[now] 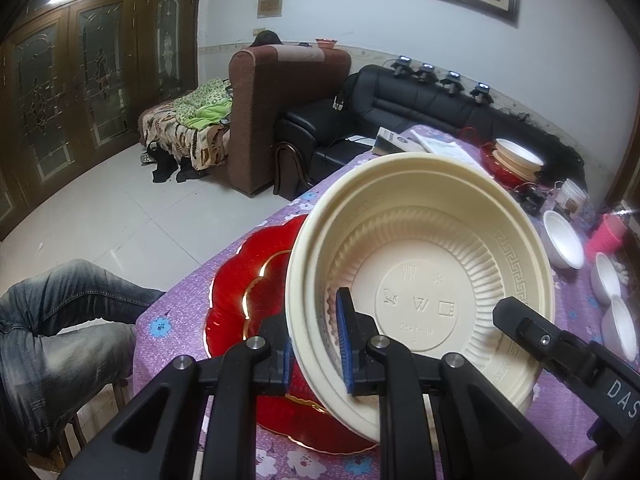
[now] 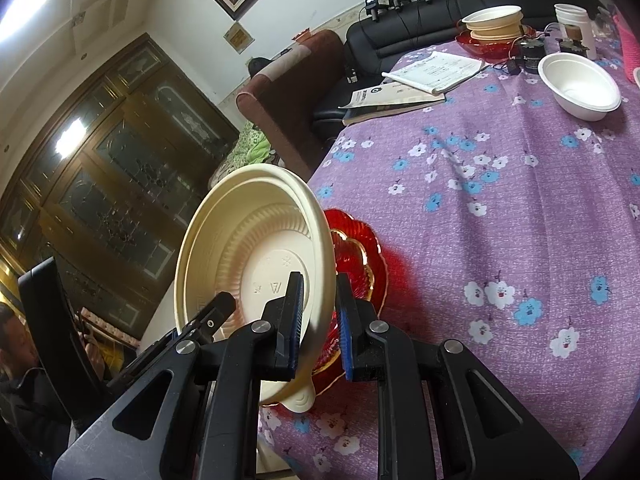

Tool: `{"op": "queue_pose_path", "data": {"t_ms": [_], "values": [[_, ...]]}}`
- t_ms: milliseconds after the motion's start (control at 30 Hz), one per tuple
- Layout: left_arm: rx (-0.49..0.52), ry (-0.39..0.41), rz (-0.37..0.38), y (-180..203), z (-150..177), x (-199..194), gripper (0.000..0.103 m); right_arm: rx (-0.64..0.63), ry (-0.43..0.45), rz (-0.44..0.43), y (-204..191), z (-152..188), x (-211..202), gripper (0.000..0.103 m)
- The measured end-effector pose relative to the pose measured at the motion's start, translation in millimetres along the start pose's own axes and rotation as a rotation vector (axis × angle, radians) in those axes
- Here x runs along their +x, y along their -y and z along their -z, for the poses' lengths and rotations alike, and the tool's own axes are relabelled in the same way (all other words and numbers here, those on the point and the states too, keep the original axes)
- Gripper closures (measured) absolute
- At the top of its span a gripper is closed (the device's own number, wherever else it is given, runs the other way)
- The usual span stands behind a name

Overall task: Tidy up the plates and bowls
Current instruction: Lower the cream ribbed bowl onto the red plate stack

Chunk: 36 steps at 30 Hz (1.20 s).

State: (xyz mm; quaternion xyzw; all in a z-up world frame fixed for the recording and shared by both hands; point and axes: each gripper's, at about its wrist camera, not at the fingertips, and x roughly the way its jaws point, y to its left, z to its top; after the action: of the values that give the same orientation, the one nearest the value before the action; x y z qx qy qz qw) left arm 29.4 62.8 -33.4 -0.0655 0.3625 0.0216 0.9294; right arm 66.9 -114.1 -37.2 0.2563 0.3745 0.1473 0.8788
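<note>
Left wrist view shows, at its far left, a seated person's jeans-clad leg (image 1: 60, 320) beside the table (image 1: 568, 400) with its purple flowered cloth; next comes the red glass plate (image 1: 240, 300) lying flat near the table's edge, and over it the cream plastic bowl (image 1: 424, 272), tilted steeply so its inside faces the camera. The left tool (image 1: 316, 344) is clenched on the bowl's near rim, one blue pad inside the wall and one outside, and further right the black finger of the right tool (image 1: 524, 328) reaches in against the bowl's other side. Beyond that, small white bowls (image 1: 564, 240) sit along the right edge, and a stack of cream bowls (image 1: 516, 156) on another red plate stands at the far end, well apart. Right wrist view gives the same hold from the other side: the right tool (image 2: 318, 328) is closed on the bowl's rim (image 2: 324, 264), with the red plate just behind it. By my judgement the step in hand is carrying this bowl, gripped by both tools and lifted off the table, toward a place among its like; whether its lower edge touches the red plate I cannot tell. The next move calls for levelling the bowl, keeping both grips firm, and bringing it across to the far stack to nest it there without knocking the white bowls on the way.
</note>
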Motion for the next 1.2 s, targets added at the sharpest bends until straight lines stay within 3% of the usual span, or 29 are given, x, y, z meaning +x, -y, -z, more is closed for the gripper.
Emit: {"op": "queue_pose_path", "data": {"t_ms": [1200], "values": [[-0.027, -0.068, -0.036, -12, 3, 27, 0.086, 0.020, -0.073, 0.004, 3, 2, 40, 0.087]]}}
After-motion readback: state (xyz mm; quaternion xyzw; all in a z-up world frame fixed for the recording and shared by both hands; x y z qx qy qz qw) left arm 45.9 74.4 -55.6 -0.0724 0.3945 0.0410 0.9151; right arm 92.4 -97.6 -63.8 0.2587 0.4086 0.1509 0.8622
